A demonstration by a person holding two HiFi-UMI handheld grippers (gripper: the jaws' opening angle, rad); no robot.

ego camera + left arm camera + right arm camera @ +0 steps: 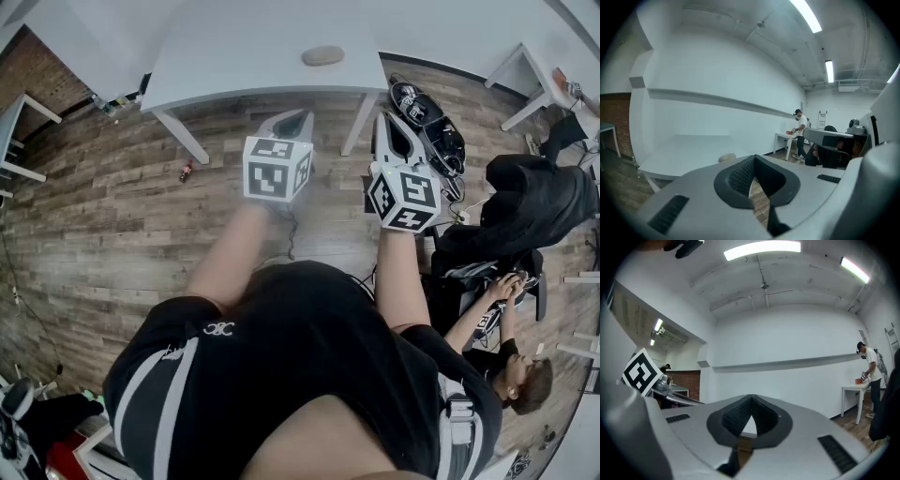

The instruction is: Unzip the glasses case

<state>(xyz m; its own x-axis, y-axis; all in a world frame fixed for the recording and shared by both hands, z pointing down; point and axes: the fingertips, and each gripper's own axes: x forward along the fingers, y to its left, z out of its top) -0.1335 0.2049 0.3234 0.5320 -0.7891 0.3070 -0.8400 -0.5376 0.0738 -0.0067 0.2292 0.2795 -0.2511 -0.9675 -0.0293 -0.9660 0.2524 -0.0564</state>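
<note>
The glasses case is a small beige oval lying on the white table ahead of me. It also peeks over the left jaws as the glasses case in the left gripper view. My left gripper hangs over the wooden floor short of the table's front edge, jaws shut and empty. My right gripper is beside it to the right, level, also shut with nothing in it. From their own views, the left gripper and right gripper show the dark pads closed together. Both are well apart from the case.
Table legs stand just ahead of the grippers. Black gear lies on the floor at right, near a seated person and a dark chair. A small red object is on the floor. Another person stands at a far table.
</note>
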